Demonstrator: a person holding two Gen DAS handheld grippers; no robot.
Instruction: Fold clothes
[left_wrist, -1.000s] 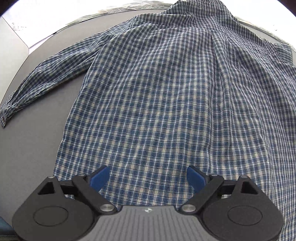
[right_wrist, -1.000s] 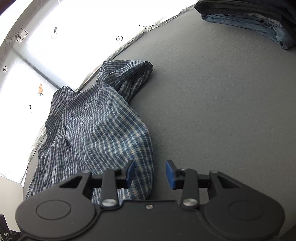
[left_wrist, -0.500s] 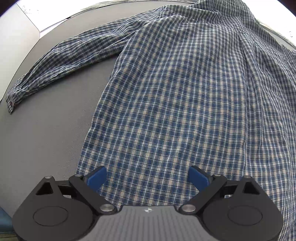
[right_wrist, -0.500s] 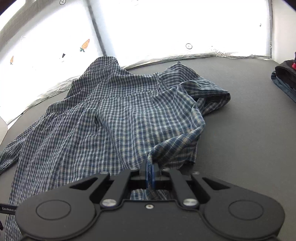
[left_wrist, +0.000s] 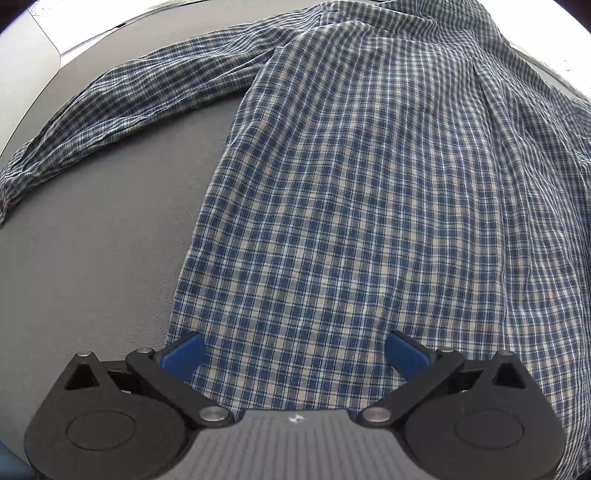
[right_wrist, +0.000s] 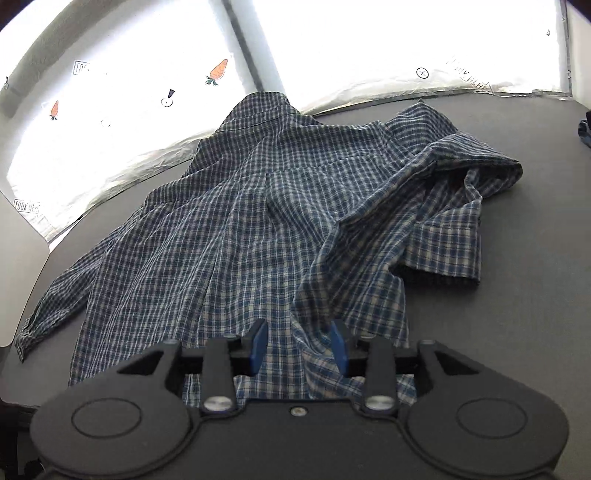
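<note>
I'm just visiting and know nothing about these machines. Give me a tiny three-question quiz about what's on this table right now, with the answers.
1. True or false: the left tool has its fingers spread apart over the plaid shirt.
2. Which sleeve lies stretched out flat on the grey table: A) the long sleeve on the left, B) the one on the right?
3. Fill in: the right tool is ____, gripping nothing.

Key: 1 true; 2 A, the right sleeve is bunched up; 3 open.
</note>
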